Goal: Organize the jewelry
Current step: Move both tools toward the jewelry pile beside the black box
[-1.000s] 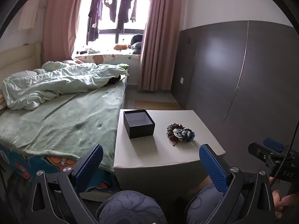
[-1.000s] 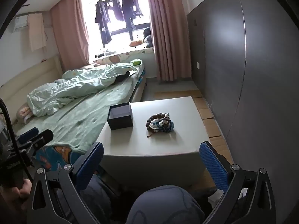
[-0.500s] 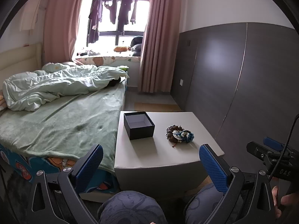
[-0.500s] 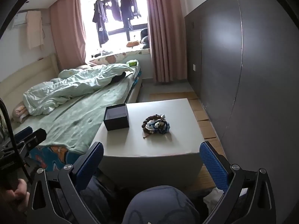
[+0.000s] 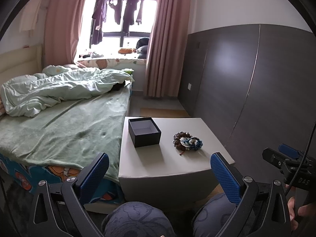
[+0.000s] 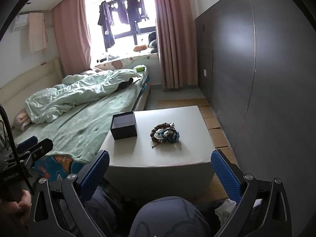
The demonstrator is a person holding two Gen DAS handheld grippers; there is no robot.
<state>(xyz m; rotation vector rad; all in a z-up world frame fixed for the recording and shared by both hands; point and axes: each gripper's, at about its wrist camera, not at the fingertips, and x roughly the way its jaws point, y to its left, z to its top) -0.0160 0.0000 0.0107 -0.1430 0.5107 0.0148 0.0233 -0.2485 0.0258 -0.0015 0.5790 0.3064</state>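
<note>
A pile of beaded bracelets [image 5: 187,140] [image 6: 165,132], brown, blue and white, lies on a low white table [image 5: 177,165] [image 6: 138,154]. Left of the pile stands a small dark box [image 5: 144,132] [image 6: 123,125], lidless, with a pale inside. My left gripper [image 5: 159,169] hangs open short of the table's near edge, nothing between its blue pads. Over that same edge my right gripper [image 6: 160,167] is open and empty too. Each gripper shows at the side of the other's view: the right gripper [image 5: 286,158] and the left gripper [image 6: 33,148].
A bed [image 5: 59,130] with a green sheet and a crumpled quilt runs along the table's left side. A dark panelled wall [image 5: 256,90] closes the right. The person's knees [image 5: 138,219] sit below the grippers. Pink curtains [image 5: 165,39] frame a far window.
Both grippers have tilted and drawn back a little, so the table sits lower and a bit farther in view. The bracelets and box have not moved.
</note>
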